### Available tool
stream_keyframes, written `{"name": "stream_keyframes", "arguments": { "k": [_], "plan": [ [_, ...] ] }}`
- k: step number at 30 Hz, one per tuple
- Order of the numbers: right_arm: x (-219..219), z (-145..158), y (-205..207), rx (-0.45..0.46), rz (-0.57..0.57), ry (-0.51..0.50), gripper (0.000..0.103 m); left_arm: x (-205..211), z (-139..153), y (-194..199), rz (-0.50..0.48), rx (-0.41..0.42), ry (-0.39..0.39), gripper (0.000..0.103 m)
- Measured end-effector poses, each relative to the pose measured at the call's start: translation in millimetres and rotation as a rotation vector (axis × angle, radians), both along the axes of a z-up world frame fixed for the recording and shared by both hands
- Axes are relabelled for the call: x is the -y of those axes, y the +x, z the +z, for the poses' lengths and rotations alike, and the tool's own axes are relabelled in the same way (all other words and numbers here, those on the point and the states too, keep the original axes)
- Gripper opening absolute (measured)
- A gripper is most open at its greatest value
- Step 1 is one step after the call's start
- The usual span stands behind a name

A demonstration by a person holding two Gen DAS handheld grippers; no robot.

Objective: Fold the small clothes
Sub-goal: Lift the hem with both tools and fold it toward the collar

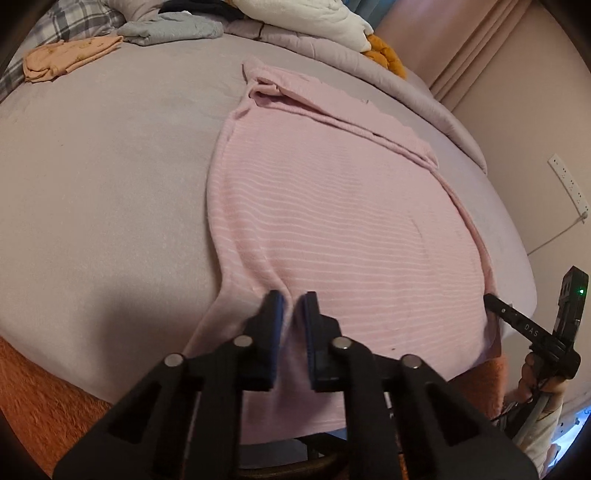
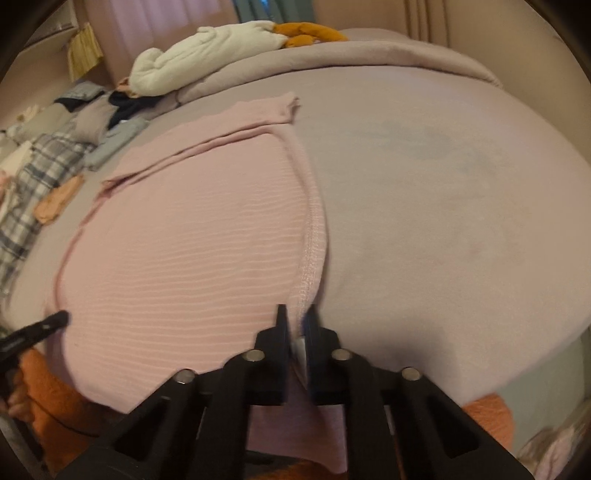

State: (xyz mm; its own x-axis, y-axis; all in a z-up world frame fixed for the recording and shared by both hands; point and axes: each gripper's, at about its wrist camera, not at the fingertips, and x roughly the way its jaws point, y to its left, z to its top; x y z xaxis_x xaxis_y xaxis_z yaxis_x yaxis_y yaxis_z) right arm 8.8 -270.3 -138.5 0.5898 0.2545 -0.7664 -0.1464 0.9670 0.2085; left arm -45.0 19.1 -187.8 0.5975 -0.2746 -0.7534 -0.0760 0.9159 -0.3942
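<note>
A pink striped shirt (image 1: 332,206) lies flat on the lilac bed (image 1: 110,184), sleeves folded across its far end. My left gripper (image 1: 293,301) is shut on the shirt's near hem at its left side. My right gripper (image 2: 297,314) is shut on the shirt (image 2: 192,240) at the near right corner, by the stitched side seam. The right gripper also shows at the right edge of the left wrist view (image 1: 495,302), and the left gripper's tip shows at the left edge of the right wrist view (image 2: 55,319).
A folded peach garment (image 1: 70,57) and a grey one (image 1: 173,29) lie at the bed's far left by plaid cloth (image 2: 33,184). A white plush (image 2: 207,48) and rumpled blanket (image 1: 332,48) sit at the back. An orange rug (image 1: 37,398) lies below the near edge.
</note>
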Motion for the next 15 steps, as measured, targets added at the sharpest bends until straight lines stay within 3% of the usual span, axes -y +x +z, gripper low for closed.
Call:
{"name": "stream_keyframes", "arguments": {
  "k": [8, 15],
  "plan": [
    [10.9, 31.8, -1.4, 0.068, 0.018, 0.167, 0.008, -13.7, 33.4, -9.6, 0.009, 0.117, -0.046, 0.003],
    [10.8, 53.4, 9.7, 0.137, 0.027, 0.245, 0.008, -23.0, 61.2, -0.5, 0.035, 0.215, -0.071, 0.003]
  ]
}}
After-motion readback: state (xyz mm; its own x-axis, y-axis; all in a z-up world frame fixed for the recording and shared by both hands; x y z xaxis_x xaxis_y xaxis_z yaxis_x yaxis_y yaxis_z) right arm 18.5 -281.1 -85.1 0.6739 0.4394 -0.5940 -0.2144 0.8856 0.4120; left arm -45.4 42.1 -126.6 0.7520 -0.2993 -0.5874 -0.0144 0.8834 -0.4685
